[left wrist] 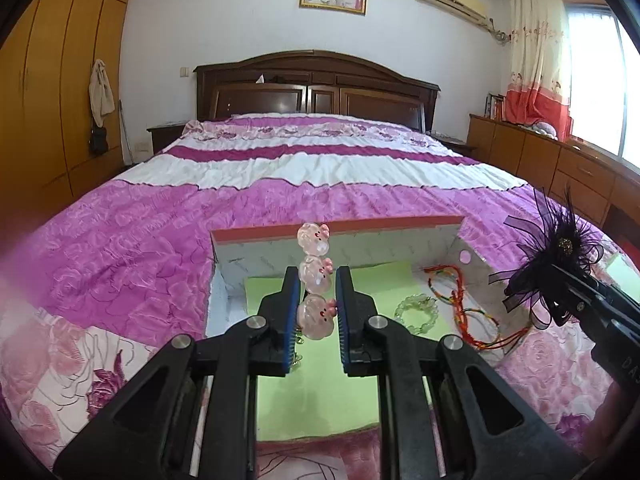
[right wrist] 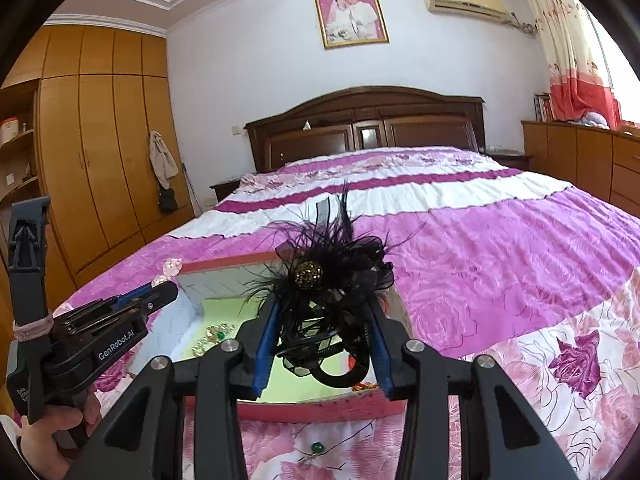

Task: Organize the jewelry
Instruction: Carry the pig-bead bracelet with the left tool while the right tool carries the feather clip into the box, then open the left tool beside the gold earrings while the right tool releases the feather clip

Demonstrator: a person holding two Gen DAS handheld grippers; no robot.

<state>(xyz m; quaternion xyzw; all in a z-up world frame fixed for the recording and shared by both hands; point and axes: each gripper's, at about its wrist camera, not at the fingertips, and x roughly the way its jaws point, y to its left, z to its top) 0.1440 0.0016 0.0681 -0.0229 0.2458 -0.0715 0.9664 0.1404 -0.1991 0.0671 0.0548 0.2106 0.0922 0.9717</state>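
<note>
We get bright daylight in both views, coming from the window (left wrist: pixel 600 92) on the right side, which is blown out to near white w/ glare. The curtain (right wrist: pixel 576 68) glows where light passes thru it. The white wall (left wrist: pixel 240 28) is evenly lit, shadows soft. Strong fisheye bend: the wardrobe (right wrist: pixel 100 152) curves, the bed (left wrist: pixel 280 168) bulges, corners go black. We see a pink blurred smear at the left edge of the left wrist view. Near black parts look dark, little detail. Centre is sharp enough, edges softer.
</note>
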